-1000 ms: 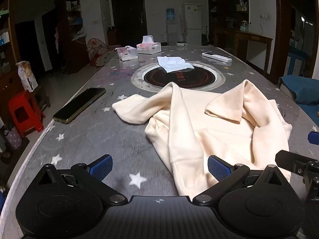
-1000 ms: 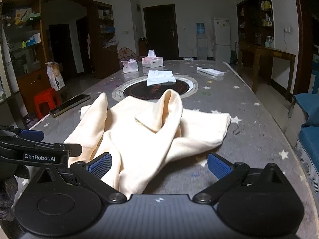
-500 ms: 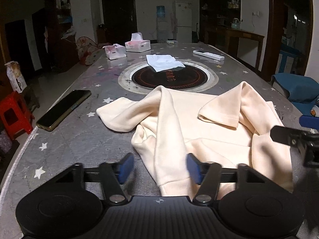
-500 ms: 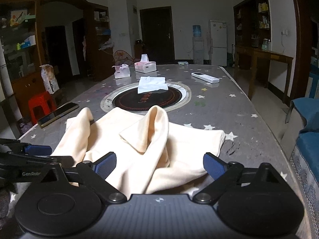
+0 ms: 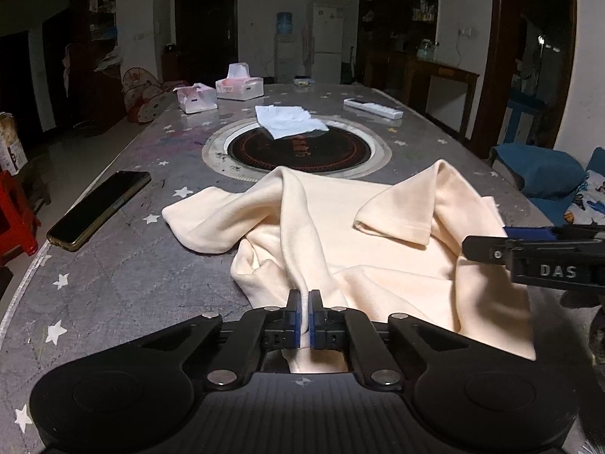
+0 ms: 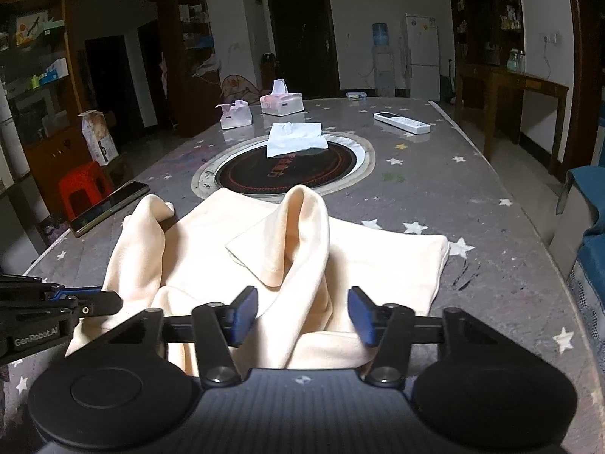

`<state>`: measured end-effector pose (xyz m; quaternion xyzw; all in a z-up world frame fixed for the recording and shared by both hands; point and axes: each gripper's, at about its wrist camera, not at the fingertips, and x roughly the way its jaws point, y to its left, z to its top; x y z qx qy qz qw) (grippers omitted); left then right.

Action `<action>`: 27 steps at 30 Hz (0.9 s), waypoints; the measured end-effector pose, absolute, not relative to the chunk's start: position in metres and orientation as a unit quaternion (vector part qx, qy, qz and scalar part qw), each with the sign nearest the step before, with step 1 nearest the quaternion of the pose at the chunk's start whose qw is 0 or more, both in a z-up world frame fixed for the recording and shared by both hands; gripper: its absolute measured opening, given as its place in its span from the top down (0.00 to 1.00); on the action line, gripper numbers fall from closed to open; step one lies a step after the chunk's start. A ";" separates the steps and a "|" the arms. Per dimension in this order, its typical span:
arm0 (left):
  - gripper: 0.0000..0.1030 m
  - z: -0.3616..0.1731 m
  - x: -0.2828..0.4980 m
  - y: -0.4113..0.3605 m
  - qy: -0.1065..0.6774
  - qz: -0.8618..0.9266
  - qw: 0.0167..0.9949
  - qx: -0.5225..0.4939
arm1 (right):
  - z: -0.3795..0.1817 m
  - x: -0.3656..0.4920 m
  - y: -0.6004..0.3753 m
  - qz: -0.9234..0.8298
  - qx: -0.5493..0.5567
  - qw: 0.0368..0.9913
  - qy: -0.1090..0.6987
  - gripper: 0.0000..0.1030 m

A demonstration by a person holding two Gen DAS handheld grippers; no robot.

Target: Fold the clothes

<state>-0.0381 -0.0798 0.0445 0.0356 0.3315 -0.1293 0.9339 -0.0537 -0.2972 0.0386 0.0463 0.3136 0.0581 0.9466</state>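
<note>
Long grey star-print bench (image 5: pixel 113 283), dim room behind. Cream shirt (image 5: pixel 378 246) spread rumpled over the near middle of bench, far hem just touching the round black inset (image 5: pixel 298 151); collar flap (image 5: pixel 397 219) turned over, two raised ridges of cloth running from near toward far, one sleeve lump (image 5: pixel 196 223) out to the left. Not folded flat; no neat stack in sight.

Left hand-held gripper (image 5: pixel 304 316) pinched down on the near edge of the left ridge, blue pads nearly meeting with a thin strip of cloth between. Right hand-held gripper (image 6: pixel 302 316) partway open, pads either side of the right ridge (image 6: pixel 306 249), not touching cloth as far as visible; nothing held.

Step in hand, by judgement: taking a two-point hold on the near edge, left side gripped, right side lined up. Next move likely calls for closing right pads on the ridge at matching height, then lifting both together to keep the edge taut; uneven pull would bunch the cloth further.

Clutter: phone (image 5: pixel 98 208) at left edge, well apart from shirt; white tissue (image 5: pixel 287 121) on far side of inset; remote (image 5: pixel 372 108) far right; two tissue boxes (image 5: pixel 238 85) far.
</note>
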 end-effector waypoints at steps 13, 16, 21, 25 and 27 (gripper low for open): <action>0.68 0.049 -0.034 -0.077 0.331 -0.140 0.933 0.017 | 0.031 -0.043 -0.295 0.081 0.052 0.939 0.331 0.71; 0.77 0.044 -0.029 -0.075 0.338 -0.142 0.930 0.012 | 0.033 -0.049 -0.293 0.086 0.052 0.939 0.328 0.80; 0.97 0.042 -0.037 -0.066 0.334 -0.147 0.931 0.001 | 0.037 -0.062 -0.294 0.088 0.044 0.943 0.317 0.92; 0.97 0.044 -0.049 -0.056 0.329 -0.142 0.934 -0.008 | 0.039 -0.074 -0.295 0.096 0.040 0.944 0.313 0.94; 0.97 0.046 -0.056 -0.048 0.329 -0.141 0.933 -0.017 | 0.040 -0.080 -0.295 0.099 0.036 0.944 0.313 0.94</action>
